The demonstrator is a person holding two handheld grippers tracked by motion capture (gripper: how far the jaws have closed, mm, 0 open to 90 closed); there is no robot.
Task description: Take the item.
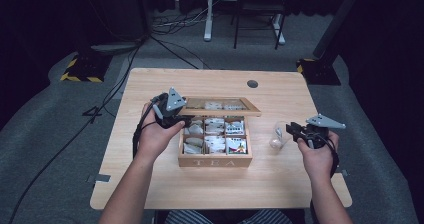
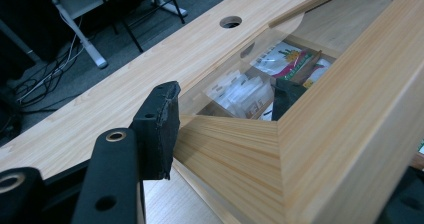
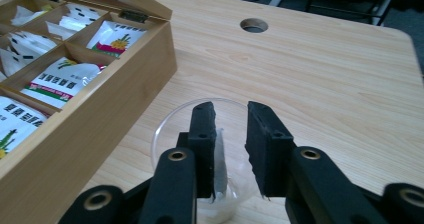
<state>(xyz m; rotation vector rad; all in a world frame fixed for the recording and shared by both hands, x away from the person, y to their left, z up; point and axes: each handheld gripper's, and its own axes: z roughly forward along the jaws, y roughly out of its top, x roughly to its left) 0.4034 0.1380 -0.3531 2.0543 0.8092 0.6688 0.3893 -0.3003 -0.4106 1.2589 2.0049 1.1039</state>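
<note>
A wooden tea box (image 1: 215,160) marked TEA stands mid-table, its compartments packed with tea sachets (image 1: 215,134). My left gripper (image 1: 184,122) is shut on the corner of the box's glass-paned lid (image 1: 220,104) and holds it raised. In the left gripper view, one pad presses the outside of the lid's frame (image 2: 250,149) and the other shows through the pane; the left gripper (image 2: 227,91) straddles that frame. My right gripper (image 1: 291,130) points into a clear glass cup (image 1: 276,137) right of the box. Seen up close, the right gripper (image 3: 230,111) stands slightly open over the cup (image 3: 164,126), with a whitish tea bag (image 3: 220,170) beside one pad.
The box wall (image 3: 100,109) stands close to the cup's left in the right gripper view. A round cable hole (image 1: 252,83) sits near the table's far edge. Bare tabletop (image 1: 220,189) lies in front of the box. Cables and chair legs are on the floor beyond.
</note>
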